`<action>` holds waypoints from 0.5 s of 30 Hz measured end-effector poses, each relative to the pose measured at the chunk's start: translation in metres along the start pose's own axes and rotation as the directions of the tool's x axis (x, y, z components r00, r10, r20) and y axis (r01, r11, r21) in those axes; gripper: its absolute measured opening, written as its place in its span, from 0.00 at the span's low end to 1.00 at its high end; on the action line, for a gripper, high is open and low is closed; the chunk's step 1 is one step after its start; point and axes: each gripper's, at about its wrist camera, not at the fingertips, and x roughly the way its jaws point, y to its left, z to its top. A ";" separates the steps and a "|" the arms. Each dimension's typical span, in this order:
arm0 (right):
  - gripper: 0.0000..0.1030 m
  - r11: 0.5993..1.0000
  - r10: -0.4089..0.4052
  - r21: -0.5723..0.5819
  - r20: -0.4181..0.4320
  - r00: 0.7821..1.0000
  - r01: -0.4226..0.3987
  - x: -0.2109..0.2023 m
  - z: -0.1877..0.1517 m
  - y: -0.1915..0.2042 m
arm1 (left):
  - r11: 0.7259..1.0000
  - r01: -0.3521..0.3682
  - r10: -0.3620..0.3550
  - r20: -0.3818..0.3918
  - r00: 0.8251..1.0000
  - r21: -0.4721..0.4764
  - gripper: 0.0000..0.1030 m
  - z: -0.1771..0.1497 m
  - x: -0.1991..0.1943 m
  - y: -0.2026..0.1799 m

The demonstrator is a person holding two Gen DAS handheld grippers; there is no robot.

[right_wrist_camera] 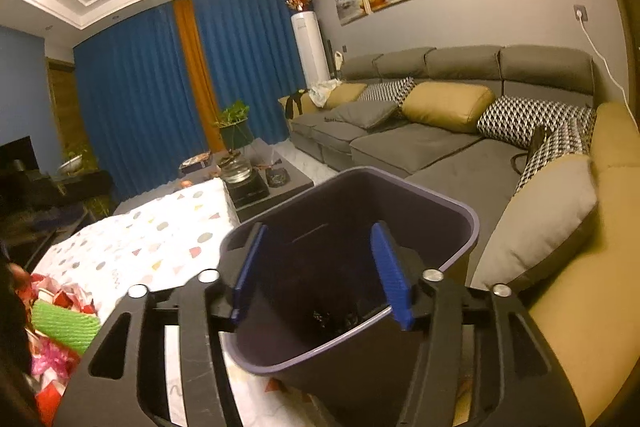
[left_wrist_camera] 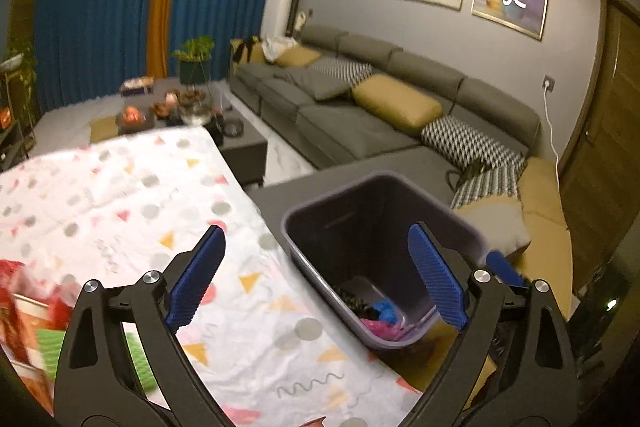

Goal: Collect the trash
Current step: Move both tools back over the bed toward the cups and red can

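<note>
A dark purple bin [left_wrist_camera: 340,223] stands at the right edge of a table with a patterned white cloth [left_wrist_camera: 132,199]. It holds blue, pink and dark scraps at the bottom. My left gripper [left_wrist_camera: 316,275] is open and empty, spanning the cloth edge and the bin. My right gripper [right_wrist_camera: 322,275] is open and empty right above the bin's [right_wrist_camera: 452,227] mouth; its blue tip also shows behind the left gripper in the left wrist view [left_wrist_camera: 504,267]. Red, white and green trash [left_wrist_camera: 36,319] lies at the table's near left, also in the right wrist view [right_wrist_camera: 60,319].
A grey L-shaped sofa [left_wrist_camera: 360,131] with yellow and patterned cushions runs along the right. A dark coffee table [left_wrist_camera: 240,143] with bowls and a plant stands beyond the cloth-covered table. Blue curtains [left_wrist_camera: 100,15] hang at the back.
</note>
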 end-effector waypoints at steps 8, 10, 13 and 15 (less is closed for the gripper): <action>0.76 0.999 0.047 -0.025 0.041 0.998 -0.046 -0.040 -0.005 0.030 | 0.999 -0.050 0.052 0.142 0.989 -0.014 0.93 -0.003 -0.099 0.033; 0.77 0.997 0.072 -0.034 0.050 0.996 -0.071 -0.050 -0.009 0.039 | 0.997 -0.077 0.080 0.166 0.983 -0.024 0.94 -0.012 -0.121 0.046; 0.78 0.993 0.112 -0.053 0.051 0.992 -0.109 -0.064 -0.019 0.055 | 0.990 -0.127 0.137 0.186 0.973 -0.062 0.94 -0.034 -0.152 0.071; 0.78 0.988 0.141 -0.071 0.043 0.989 -0.137 -0.073 -0.028 0.069 | 0.980 -0.172 0.188 0.195 0.963 -0.096 0.94 -0.055 -0.170 0.091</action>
